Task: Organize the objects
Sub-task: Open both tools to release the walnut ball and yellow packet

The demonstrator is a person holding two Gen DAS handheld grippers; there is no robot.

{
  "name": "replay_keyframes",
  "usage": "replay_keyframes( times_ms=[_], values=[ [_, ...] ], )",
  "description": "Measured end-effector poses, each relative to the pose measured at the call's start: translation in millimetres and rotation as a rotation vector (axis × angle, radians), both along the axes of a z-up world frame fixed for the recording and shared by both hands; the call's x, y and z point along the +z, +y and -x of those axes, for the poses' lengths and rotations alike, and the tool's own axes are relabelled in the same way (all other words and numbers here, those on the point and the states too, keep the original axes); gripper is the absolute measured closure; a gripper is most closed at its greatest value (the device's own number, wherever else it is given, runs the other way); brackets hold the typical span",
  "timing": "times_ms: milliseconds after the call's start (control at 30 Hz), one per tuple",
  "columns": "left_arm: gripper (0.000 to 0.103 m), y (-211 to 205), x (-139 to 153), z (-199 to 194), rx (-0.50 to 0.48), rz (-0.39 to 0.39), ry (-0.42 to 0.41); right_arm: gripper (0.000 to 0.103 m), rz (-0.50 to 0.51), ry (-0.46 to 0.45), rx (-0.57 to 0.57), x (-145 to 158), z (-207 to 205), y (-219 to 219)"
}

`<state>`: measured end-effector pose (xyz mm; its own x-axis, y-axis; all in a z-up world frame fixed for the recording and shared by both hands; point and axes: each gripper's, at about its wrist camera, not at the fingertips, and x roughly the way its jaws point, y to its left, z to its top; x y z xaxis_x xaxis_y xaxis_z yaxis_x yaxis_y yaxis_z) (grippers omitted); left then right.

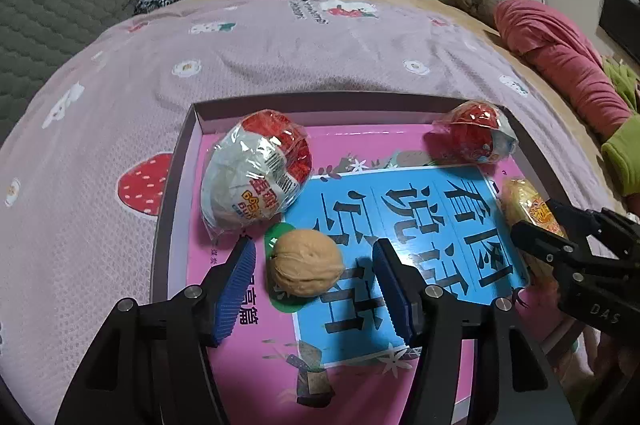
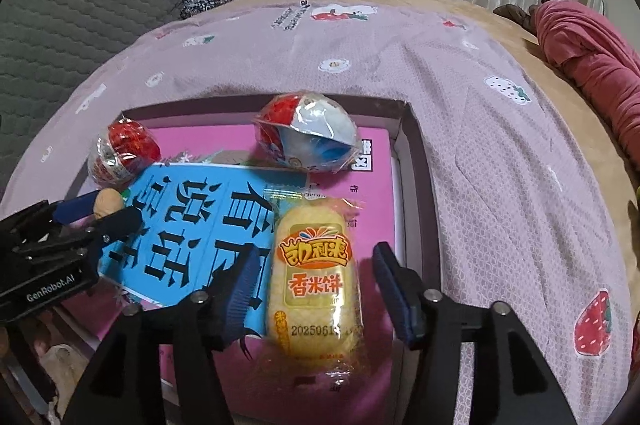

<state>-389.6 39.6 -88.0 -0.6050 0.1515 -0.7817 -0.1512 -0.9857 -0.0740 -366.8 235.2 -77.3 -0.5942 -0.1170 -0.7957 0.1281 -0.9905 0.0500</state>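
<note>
Release step: left gripper (image 1: 314,279) spread around walnut (image 1: 306,262), right gripper (image 2: 316,289) spread around rice cracker packet (image 2: 314,285), pads clear. Both resting in box (image 1: 176,161). Next: back out, fetch more.

left tongs (image 1: 314,261) open, right tongs (image 2: 316,265) open

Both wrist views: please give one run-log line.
left tongs: open around walnut | right tongs: open around rice cracker pack | both items in box
</note>
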Motion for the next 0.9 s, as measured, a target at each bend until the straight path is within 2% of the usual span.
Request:
replay_keyframes(
  times_ms=[67,133,300,500,733,900],
  values=[
    [0.039,-0.2,1.0,-0.3,-0.001,0.006,0.002,0.04,-0.002,0.009,-0.002,2.4,-1.9,0.2],
    [0.027,-0.9,1.8,-0.7,0.003,0.011,0.002,0.04,-0.003,0.012,-0.003,3.9,-3.3,-0.1],
    [0.027,-4.9,11.9,-5.6,0.005,-0.003,0.021,0.033,-0.01,0.024,-0.008,9.1,-7.1,0.2],
    [0.025,-13.2,23.9,-10.2,0.031,-0.012,0.04,0.027,0.005,0.079,-0.011,29.7,-18.8,0.8],
    [0.02,-19.7,61.6,-42.5,0.06,-0.013,0.13,0.019,0.008,0.219,-0.013,78.8,-55.1,-8.4],
    [0.019,-30.0,96.0,-87.7,0.076,-0.052,0.213,0.015,0.035,0.339,-0.008,120.2,-98.7,-13.7]
  ],
)
